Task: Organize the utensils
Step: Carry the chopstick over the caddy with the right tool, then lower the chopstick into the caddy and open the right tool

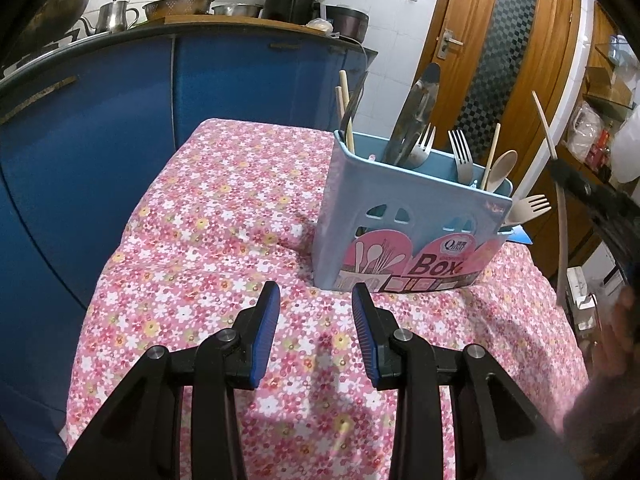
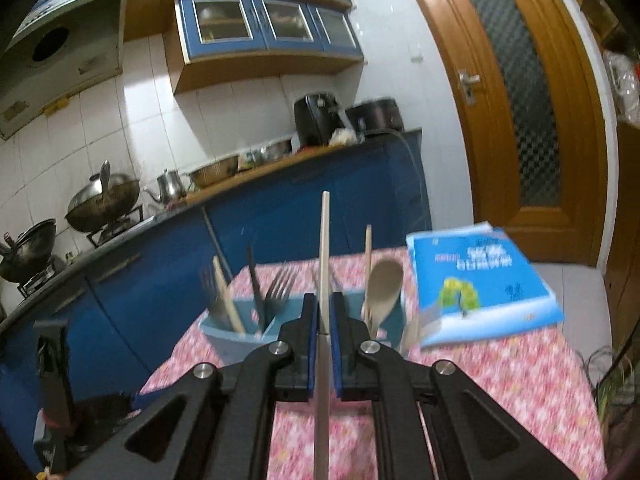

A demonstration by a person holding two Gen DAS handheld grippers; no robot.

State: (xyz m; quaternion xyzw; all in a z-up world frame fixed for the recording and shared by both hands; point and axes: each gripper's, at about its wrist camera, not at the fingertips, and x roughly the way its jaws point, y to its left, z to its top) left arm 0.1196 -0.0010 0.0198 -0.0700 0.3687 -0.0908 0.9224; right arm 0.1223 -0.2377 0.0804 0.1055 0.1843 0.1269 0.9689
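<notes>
A light blue utensil box (image 1: 404, 224) with a pink label stands on the floral tablecloth (image 1: 224, 216). It holds metal forks (image 1: 460, 156), a beige spoon (image 1: 503, 168), chopsticks and a metal spatula (image 1: 416, 116). A beige fork (image 1: 528, 206) pokes out at its right end. My left gripper (image 1: 316, 300) is open and empty, low over the cloth in front of the box. My right gripper (image 2: 325, 300) is shut on a beige chopstick (image 2: 325, 240), held above the box (image 2: 228, 332). It shows in the left wrist view at the right edge (image 1: 560, 170), with the chopstick (image 1: 544, 124).
A blue book (image 2: 480, 280) lies on the table behind the box. Blue kitchen cabinets (image 1: 100, 120) with pots and a kettle (image 1: 116, 16) stand to the left and behind. A wooden door (image 1: 500, 60) is at the back right.
</notes>
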